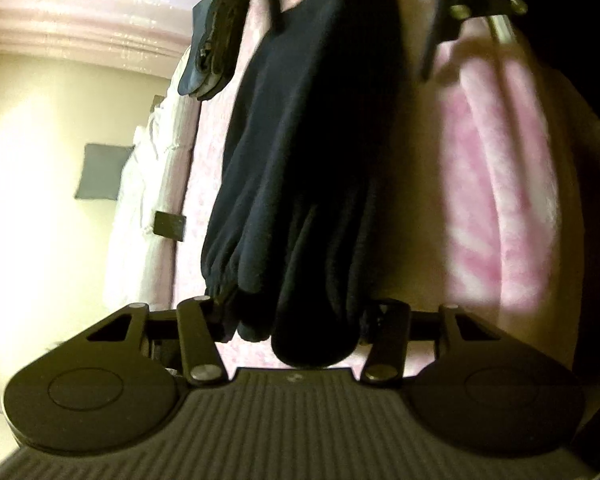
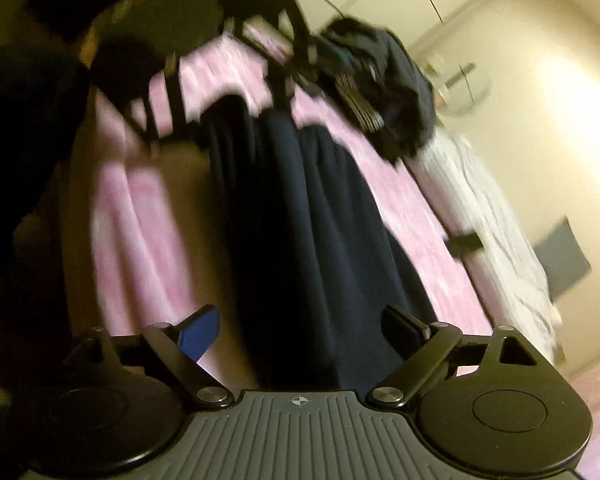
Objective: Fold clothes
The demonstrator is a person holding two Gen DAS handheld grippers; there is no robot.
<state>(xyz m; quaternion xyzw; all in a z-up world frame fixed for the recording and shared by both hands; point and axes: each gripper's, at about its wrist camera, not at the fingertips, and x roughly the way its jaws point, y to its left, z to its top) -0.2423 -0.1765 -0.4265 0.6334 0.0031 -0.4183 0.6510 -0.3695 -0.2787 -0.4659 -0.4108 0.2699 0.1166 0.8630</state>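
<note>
I have a dark navy garment [image 1: 300,152] stretched long across the pink bedspread [image 1: 500,200], running from one hand-held gripper to the other. My left hand-held gripper [image 1: 296,332] has the bunched, gathered end of the garment between its fingers, and the cloth fills the gap; I read it as clamped on the fabric, though the blur hides the pads. My right hand-held gripper [image 2: 300,332] stands with its fingers wide apart, the blue pad [image 2: 198,334] clear of the cloth, while the garment's other end lies flat between them without being pinched. Beyond, near the bed's far edge, I see a heap of dark clothes [image 2: 380,92] beside a white duvet [image 2: 480,216].
</note>
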